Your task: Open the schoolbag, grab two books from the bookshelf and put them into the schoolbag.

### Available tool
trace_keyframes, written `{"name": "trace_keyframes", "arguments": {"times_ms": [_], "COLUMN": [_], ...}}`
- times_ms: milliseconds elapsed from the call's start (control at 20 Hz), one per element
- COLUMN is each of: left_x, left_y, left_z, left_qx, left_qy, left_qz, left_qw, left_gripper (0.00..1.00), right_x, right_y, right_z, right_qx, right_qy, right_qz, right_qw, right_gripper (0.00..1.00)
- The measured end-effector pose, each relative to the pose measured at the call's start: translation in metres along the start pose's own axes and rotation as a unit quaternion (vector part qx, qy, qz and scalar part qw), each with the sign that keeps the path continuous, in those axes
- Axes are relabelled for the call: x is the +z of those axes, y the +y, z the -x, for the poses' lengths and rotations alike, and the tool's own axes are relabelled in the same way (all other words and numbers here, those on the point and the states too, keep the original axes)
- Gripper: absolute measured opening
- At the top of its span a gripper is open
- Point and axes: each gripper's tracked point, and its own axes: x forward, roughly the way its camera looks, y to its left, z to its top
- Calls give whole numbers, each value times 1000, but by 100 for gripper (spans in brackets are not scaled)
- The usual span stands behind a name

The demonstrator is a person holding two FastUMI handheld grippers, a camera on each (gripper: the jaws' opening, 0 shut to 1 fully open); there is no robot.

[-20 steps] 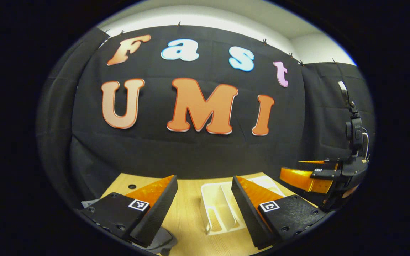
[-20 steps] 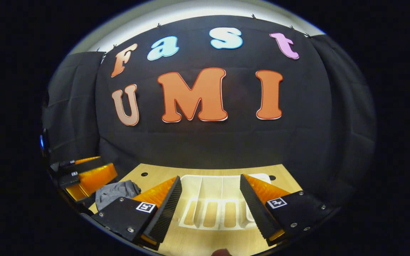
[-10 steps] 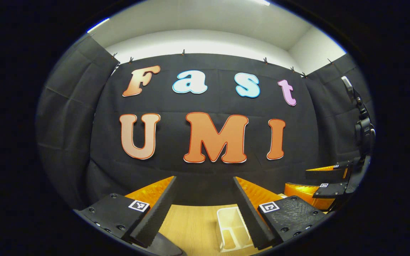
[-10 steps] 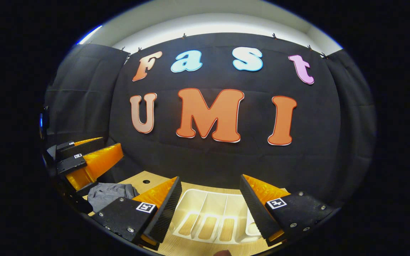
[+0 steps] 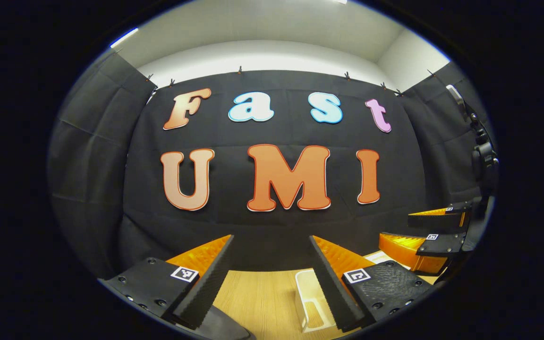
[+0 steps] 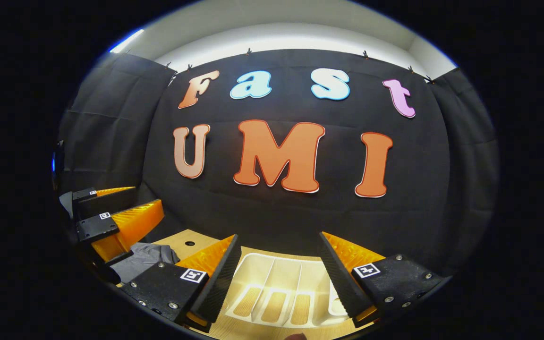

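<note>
White bookshelf (image 6: 276, 288) (no legible writing) sits below both spread, empty grippers, left (image 5: 272, 278) and right (image 6: 279, 278).

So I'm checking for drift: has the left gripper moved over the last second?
Yes. In the left gripper view the wall cloth sits lower and less of the table and white bookshelf shows, so the left gripper tilted upward.

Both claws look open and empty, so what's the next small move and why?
Probably tilt both down toward the table. The left claw and right claw are open, pointing at the booth wall; the white bookshelf holds no books, and the grey schoolbag lies low left.
</note>
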Motion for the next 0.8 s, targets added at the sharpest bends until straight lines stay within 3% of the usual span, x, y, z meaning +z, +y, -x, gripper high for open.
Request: {"name": "trace_keyframes", "arguments": {"times_ms": [500, 800], "left_x": [-16, -18], "left_y": [-14, -4], "left_z": [-3, -1], "left_qx": [-18, -5], "left_qy": [22, 26], "left_qz": [-13, -3], "left_qw": [1000, 1000], "left_gripper": [97, 96], "right_x": [-23, -27], "right_y": [-4, 0], "right_z": [3, 9], "right_qx": [-10, 0], "right_qy": [26, 32], "right_qz": [-11, -4], "right_qw": [1000, 999], "right_gripper": [97, 97]}}
